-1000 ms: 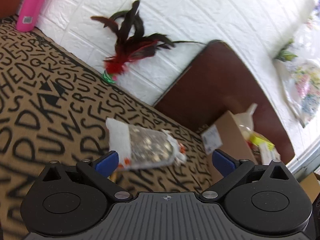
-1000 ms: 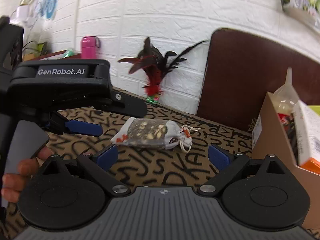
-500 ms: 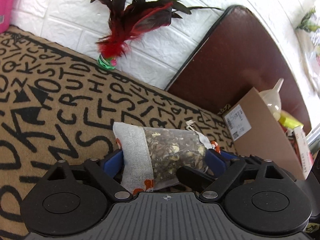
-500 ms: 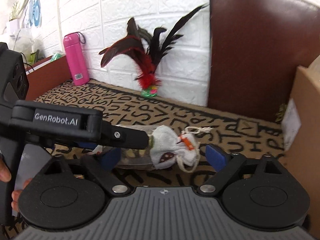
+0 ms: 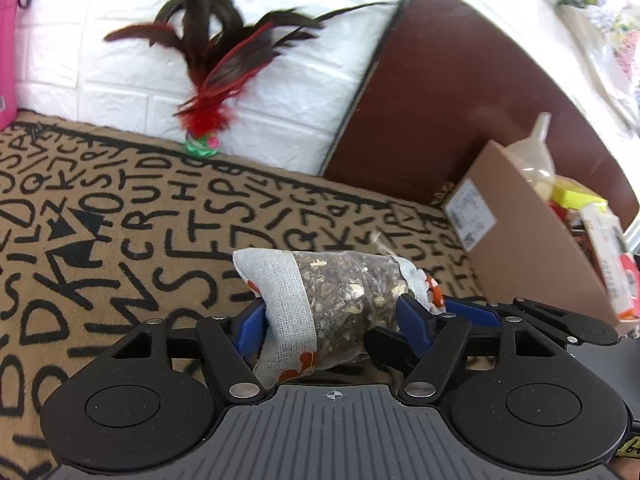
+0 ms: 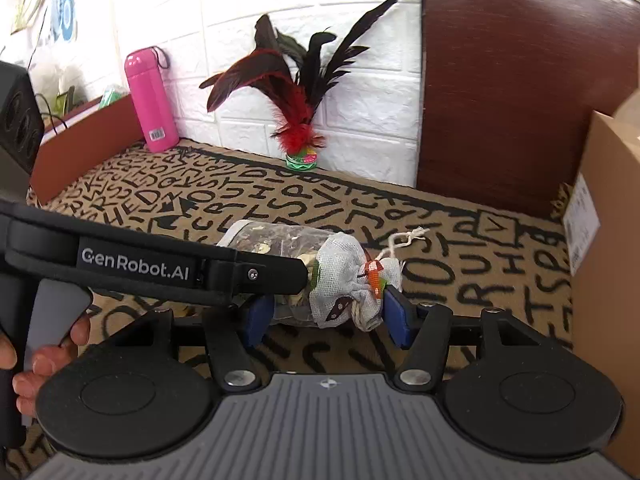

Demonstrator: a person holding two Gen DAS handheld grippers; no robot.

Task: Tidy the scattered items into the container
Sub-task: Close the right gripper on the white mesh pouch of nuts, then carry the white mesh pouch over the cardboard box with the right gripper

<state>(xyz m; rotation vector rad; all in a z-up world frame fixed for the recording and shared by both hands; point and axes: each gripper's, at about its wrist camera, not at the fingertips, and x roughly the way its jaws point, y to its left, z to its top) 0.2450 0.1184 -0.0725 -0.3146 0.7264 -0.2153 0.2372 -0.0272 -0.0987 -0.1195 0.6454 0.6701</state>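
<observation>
A cloth and clear-plastic drawstring pouch (image 5: 340, 292) filled with dried bits lies on the letter-print mat (image 5: 120, 220). My left gripper (image 5: 332, 320) straddles its wide body; the jaws are closing and both blue pads touch its sides. My right gripper (image 6: 326, 316) straddles the pouch (image 6: 344, 276) at its tied end, jaws also closing, pads against the cloth. The left gripper's finger (image 6: 248, 276) crosses in front of the pouch in the right wrist view. An open cardboard box (image 5: 520, 240) holding several items stands to the right.
A red and black feather shuttlecock (image 6: 298, 136) stands against the white brick wall. A pink bottle (image 6: 151, 108) is at the far left. A dark brown board (image 6: 520, 80) leans behind the box (image 6: 600, 240). A person's hand (image 6: 44, 360) holds the left gripper's handle.
Both grippers moved in on the pouch from opposite ends and narrowed their jaws. The pouch went from lying free ahead of them to sitting between both pairs of pads.
</observation>
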